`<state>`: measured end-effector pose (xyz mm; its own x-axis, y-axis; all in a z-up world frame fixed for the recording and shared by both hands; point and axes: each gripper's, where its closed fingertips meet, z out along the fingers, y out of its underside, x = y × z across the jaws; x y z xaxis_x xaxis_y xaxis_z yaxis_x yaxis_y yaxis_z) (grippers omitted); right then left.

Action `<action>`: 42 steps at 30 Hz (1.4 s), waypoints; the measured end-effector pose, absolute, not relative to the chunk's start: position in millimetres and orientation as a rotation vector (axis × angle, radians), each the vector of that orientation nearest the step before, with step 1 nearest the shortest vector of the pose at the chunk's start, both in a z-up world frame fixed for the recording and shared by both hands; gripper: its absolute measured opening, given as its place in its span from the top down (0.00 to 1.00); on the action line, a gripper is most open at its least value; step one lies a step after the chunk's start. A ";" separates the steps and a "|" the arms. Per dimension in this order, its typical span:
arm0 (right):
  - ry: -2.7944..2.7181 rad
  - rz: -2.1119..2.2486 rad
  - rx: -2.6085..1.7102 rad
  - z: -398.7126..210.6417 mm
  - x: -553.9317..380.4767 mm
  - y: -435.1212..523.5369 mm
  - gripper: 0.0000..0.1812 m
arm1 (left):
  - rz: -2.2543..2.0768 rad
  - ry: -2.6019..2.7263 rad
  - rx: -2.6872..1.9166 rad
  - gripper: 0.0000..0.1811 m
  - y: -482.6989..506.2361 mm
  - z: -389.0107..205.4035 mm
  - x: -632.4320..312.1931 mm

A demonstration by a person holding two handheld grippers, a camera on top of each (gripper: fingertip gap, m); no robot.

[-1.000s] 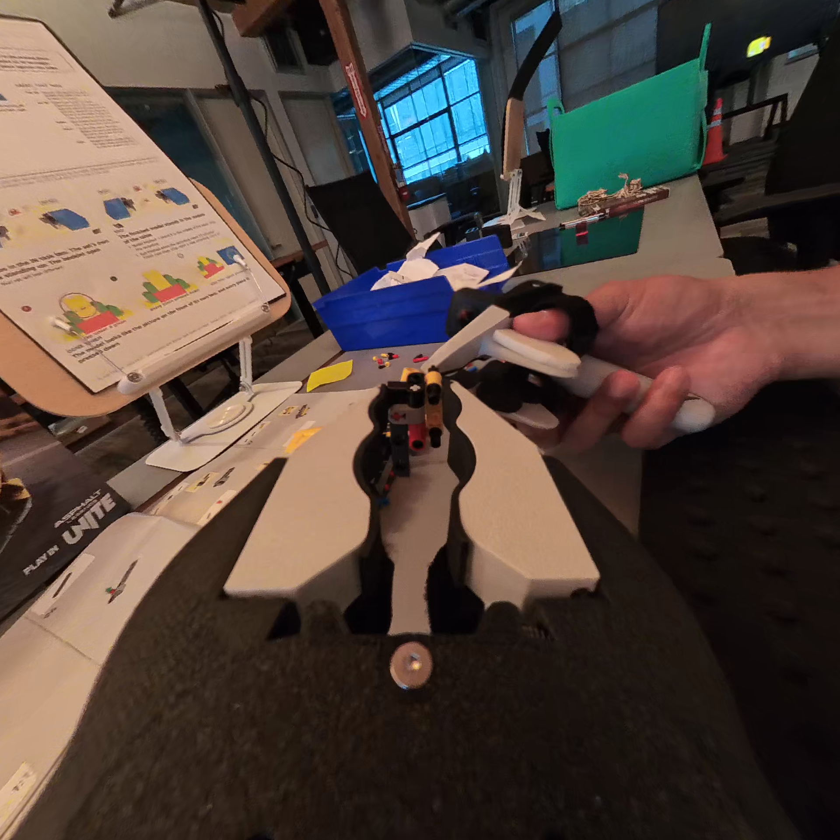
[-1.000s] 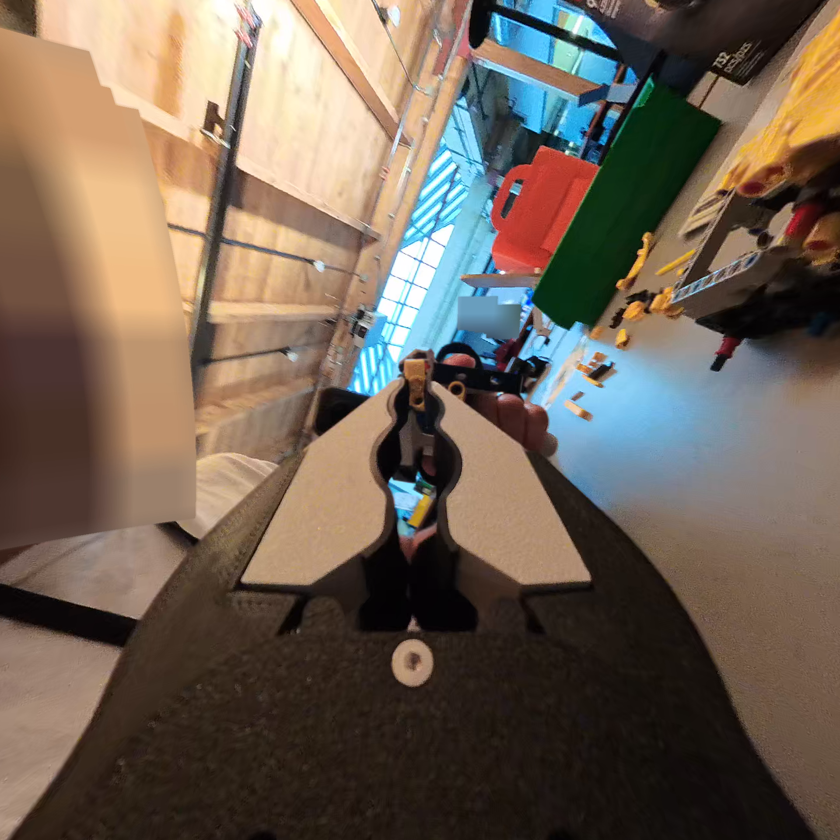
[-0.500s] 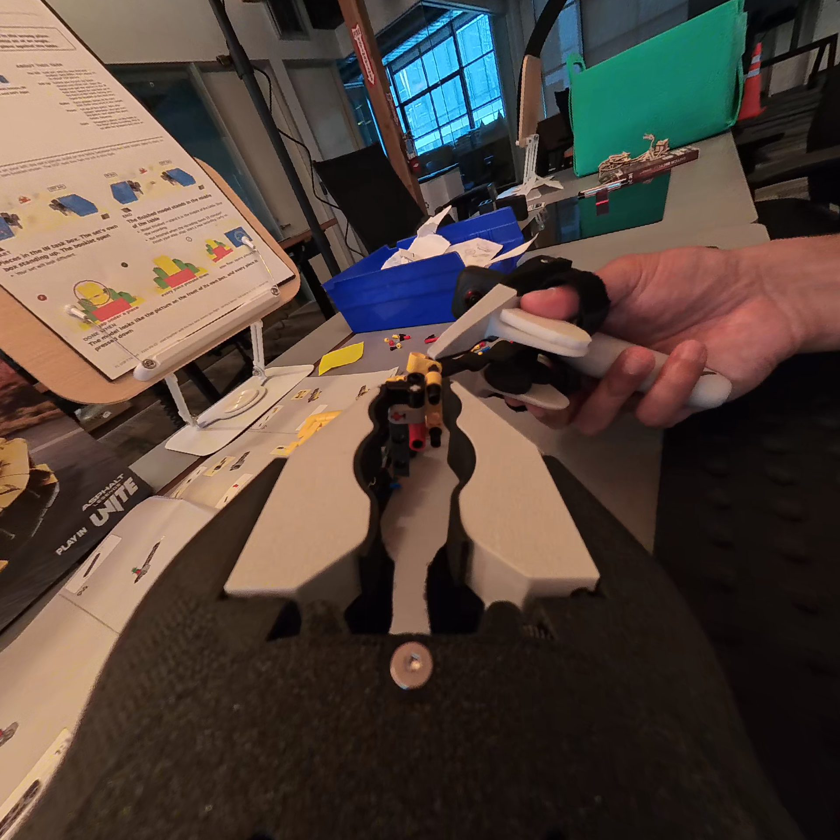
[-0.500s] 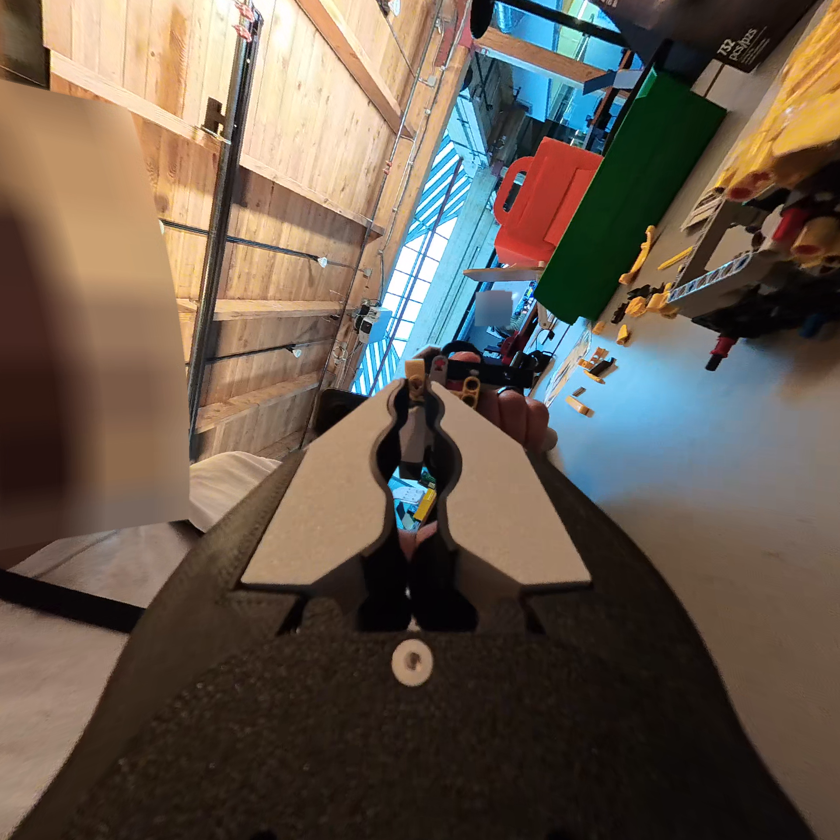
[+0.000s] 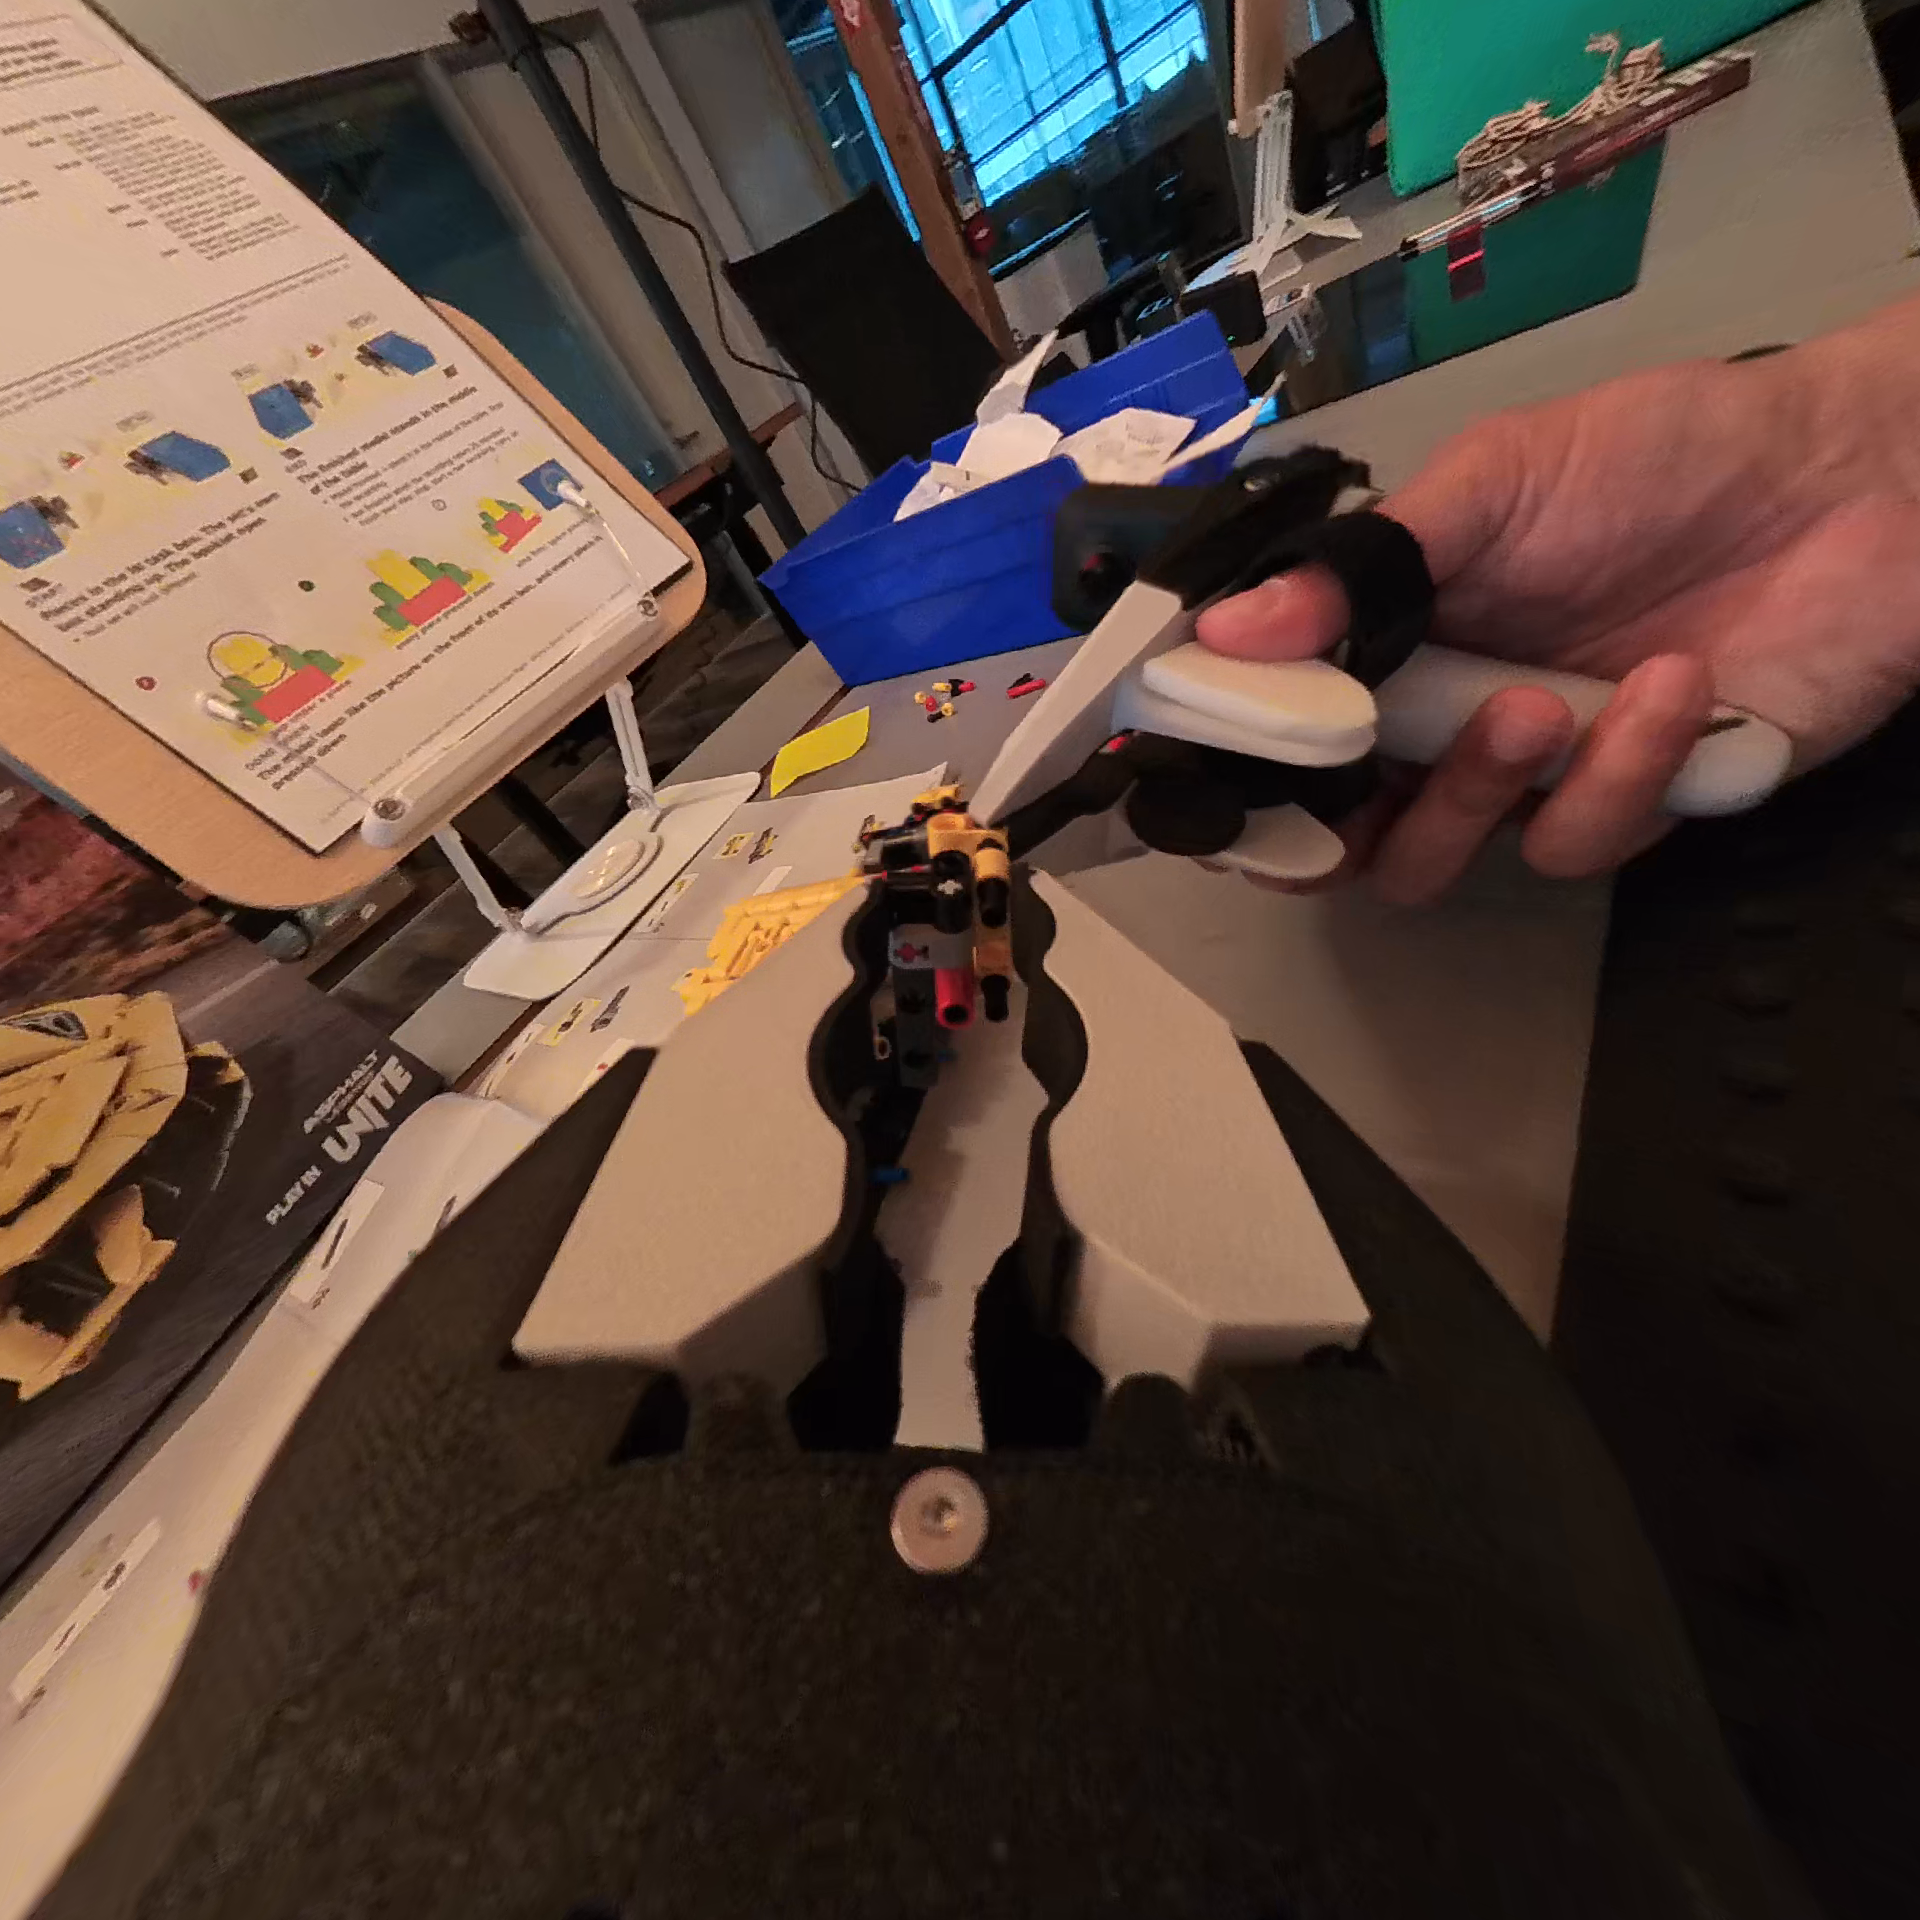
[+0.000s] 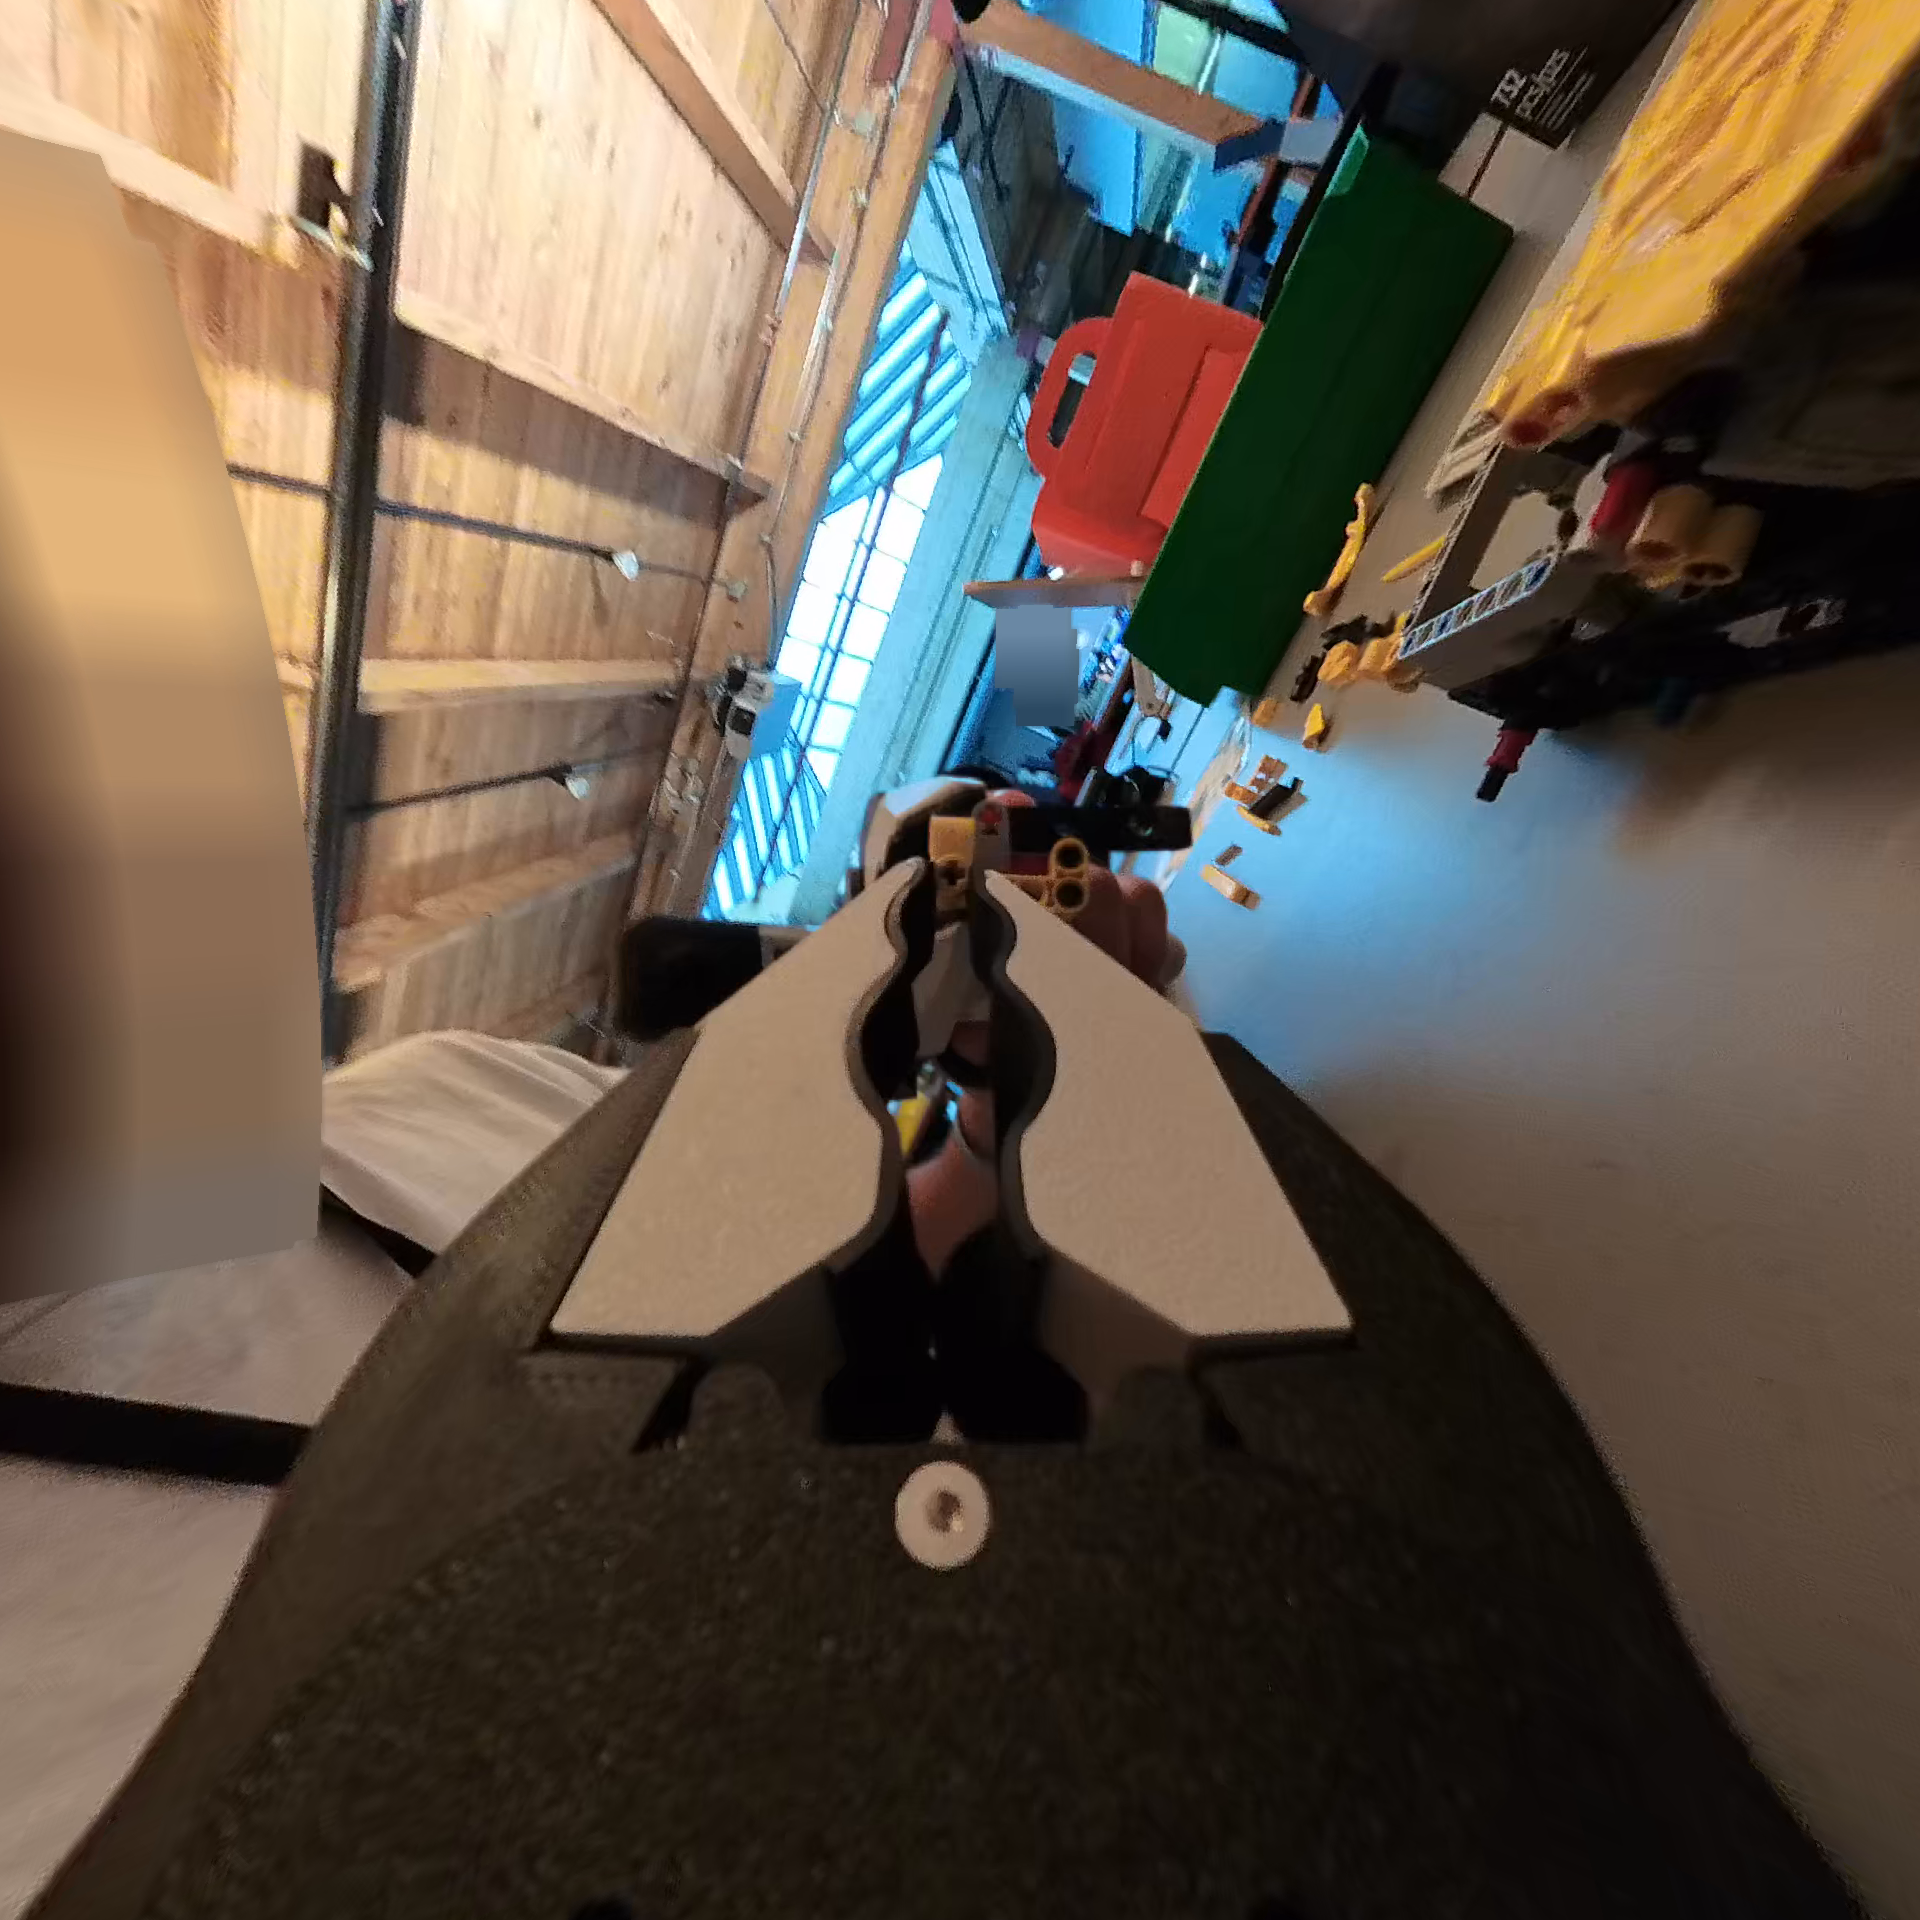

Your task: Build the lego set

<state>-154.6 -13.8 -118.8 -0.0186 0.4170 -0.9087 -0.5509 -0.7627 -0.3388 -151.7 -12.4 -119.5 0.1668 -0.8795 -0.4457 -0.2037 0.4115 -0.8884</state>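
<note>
A small piece is being joined to the held sub-assembly, above the counter (image 5: pixel 1351 987).

The black-and-yellow sub-assembly (image 5: pixel 940 935) is clamped in the left tool (image 5: pixel 940 914), long axis along its fingers. The right tool (image 6: pixel 951 883), closed on a yellow piece (image 6: pixel 951 847), is met at the sub-assembly's far tip from the right. Since the earlier frame, the gap between piece and sub-assembly has been closed.

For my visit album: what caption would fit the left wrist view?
Left claw grips a small lego assembly while the right claw touches its yellow top.
</note>
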 end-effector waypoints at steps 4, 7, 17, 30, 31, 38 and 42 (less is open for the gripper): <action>0.171 1.830 -1.556 -115.0 -153.0 -10.9 0.98 | -0.651 1.291 -1.129 0.88 -9.9 -115.8 -150.1; 0.158 1.835 -1.542 -111.7 -154.3 -11.9 0.98 | -0.685 1.269 -1.133 0.88 -11.0 -112.7 -150.8; 0.165 1.883 -1.505 -108.7 -154.6 -13.9 0.98 | -0.690 1.243 -1.126 0.88 -13.0 -109.5 -149.9; -0.332 0.870 -1.970 -138.6 -151.3 7.7 0.78 | -0.377 1.328 -1.177 0.88 8.6 -134.1 -148.8; -0.352 0.810 -1.979 -138.1 -152.0 8.2 0.80 | -0.344 1.332 -1.170 0.88 9.6 -135.0 -149.4; -0.462 0.503 -2.104 -145.7 -154.8 7.9 0.84 | -0.170 1.367 -1.132 0.88 9.2 -140.8 -146.6; -0.495 0.404 -2.115 -146.4 -155.3 8.0 0.85 | -0.120 1.370 -1.106 0.88 7.8 -139.3 -147.0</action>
